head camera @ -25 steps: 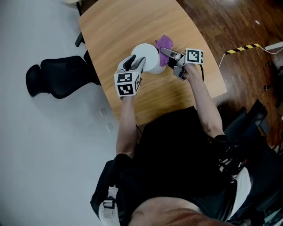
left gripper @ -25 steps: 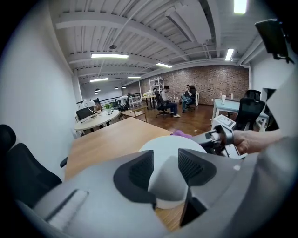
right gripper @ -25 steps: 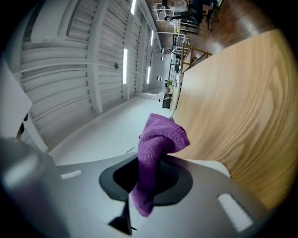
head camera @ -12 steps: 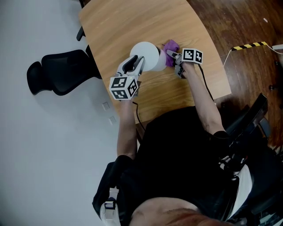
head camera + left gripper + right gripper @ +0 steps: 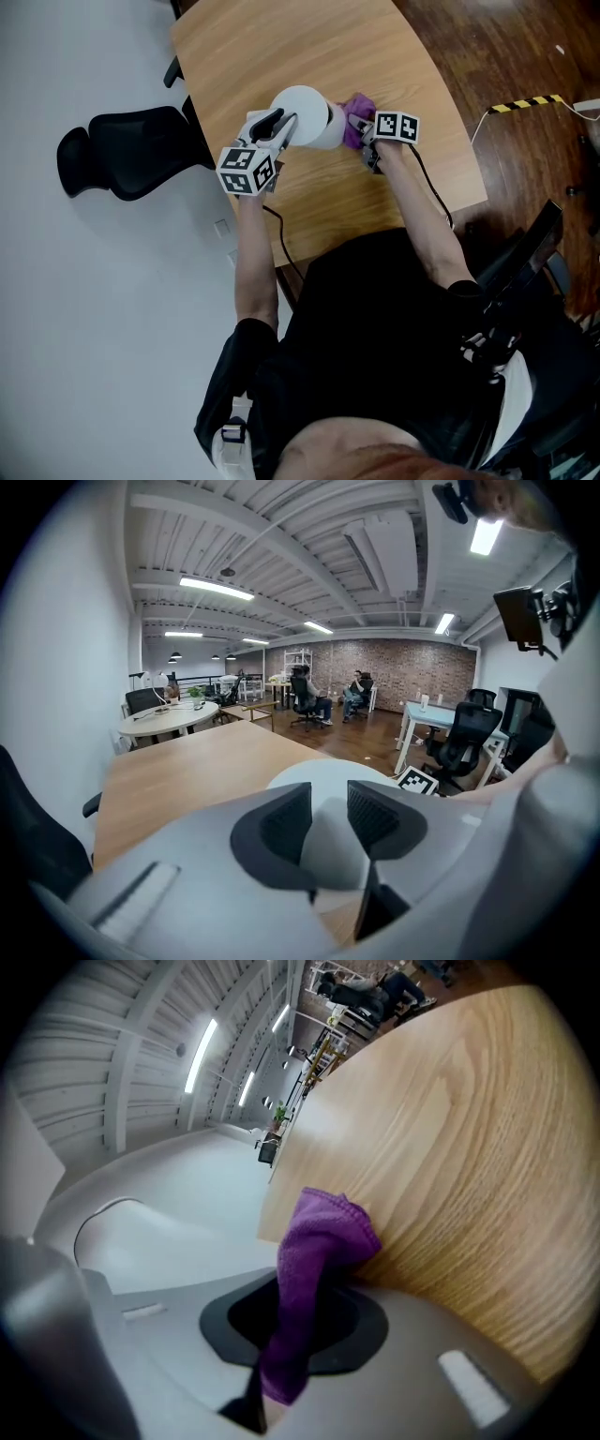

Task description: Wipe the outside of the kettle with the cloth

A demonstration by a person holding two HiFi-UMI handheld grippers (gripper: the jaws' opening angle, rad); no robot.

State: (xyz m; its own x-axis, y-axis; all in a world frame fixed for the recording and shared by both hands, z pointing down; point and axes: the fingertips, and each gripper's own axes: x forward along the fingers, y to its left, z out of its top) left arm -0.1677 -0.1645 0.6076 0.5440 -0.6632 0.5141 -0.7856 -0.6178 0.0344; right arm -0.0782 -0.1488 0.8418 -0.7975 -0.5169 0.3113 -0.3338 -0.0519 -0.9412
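- The left gripper (image 5: 279,125) is clamping a white part on the near-left side of the kettle (image 5: 314,114). Its jaws have just been closing onto that part and are now gripping it, so the body is being steadied for wiping.
- The right gripper (image 5: 364,134) is pinching the purple cloth (image 5: 357,111), jaws together on a fold. It has been dropping from near the kettle's top to low beside its right wall.
- The kettle is standing upright on the table (image 5: 281,47) between the two grippers, with the cloth bunching right against its right side.
- That drop is probably finishing one downward stroke. The far and left sides are likely still needing passes.
- Beyond the table's left edge, a black office chair (image 5: 131,155) is sitting on the pale floor.
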